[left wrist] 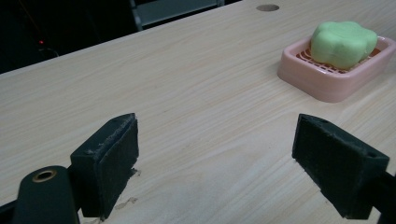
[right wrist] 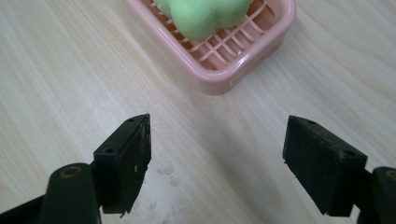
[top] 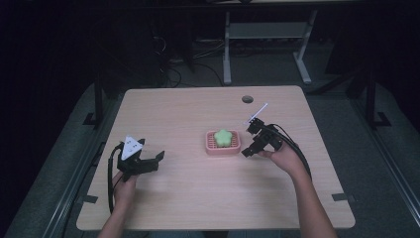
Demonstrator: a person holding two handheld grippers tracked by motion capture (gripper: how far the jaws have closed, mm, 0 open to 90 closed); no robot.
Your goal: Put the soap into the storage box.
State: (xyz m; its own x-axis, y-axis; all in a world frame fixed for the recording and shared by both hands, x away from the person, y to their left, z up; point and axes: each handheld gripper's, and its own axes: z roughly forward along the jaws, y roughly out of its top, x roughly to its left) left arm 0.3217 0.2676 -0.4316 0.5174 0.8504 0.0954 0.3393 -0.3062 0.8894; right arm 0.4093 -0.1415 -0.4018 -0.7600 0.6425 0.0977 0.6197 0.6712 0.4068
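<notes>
Both grippers stand released, empty. Right gripper [top: 253, 139] sits just beside the pink soap dish [top: 212, 148]; left gripper [top: 146, 161] is well apart. Green flower-shaped soap [top: 223, 137] rests in the dish ahead. Judgement: placement looks complete; only withdrawal remains.

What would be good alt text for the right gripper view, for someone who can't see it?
The right tongs hang open just above a pale wooden table, their two black jaws wide apart and holding nothing. Just beyond them sits a pink slatted soap dish with a green flower-shaped soap resting in it, both cut off by the top edge.
</notes>
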